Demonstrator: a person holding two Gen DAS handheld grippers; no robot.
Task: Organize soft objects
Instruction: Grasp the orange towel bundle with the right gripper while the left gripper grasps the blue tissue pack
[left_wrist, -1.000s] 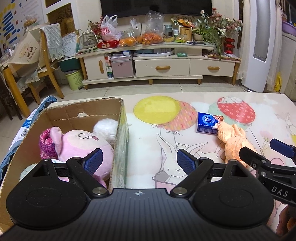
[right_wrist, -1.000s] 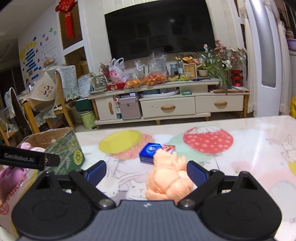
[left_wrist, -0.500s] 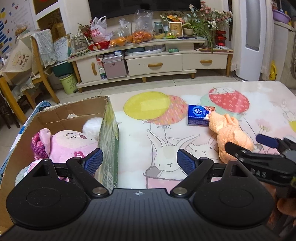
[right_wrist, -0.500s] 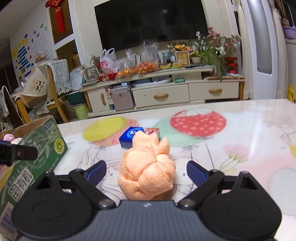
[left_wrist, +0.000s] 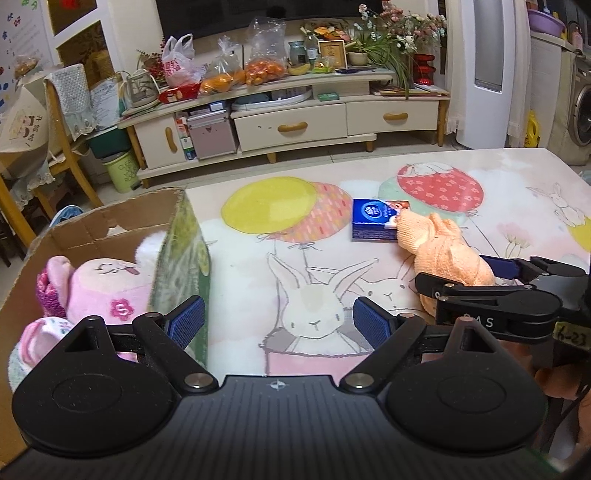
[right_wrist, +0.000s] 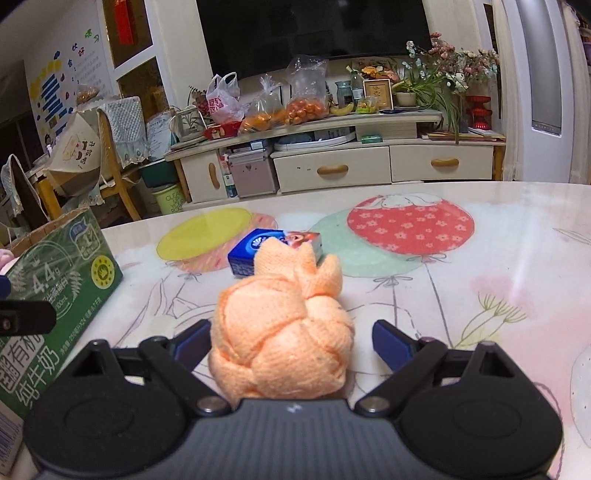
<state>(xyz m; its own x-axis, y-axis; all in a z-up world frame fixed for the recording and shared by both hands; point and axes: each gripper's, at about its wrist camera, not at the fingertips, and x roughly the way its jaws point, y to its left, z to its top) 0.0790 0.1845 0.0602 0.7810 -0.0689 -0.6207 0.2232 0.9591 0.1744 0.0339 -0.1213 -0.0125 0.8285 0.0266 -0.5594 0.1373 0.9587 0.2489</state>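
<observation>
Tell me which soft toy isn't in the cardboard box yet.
The orange knitted toy, lying on the table between the right gripper's jaws; the pink plush sits in the box.

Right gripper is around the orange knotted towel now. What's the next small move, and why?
Probably finish closing the right gripper on the orange towel. Its jaws have just been closing and the towel sits between them, but a gap shows at the right pad, so it is not yet gripped. Then lift it toward the cardboard box, where a pink plush toy already lies.
</observation>
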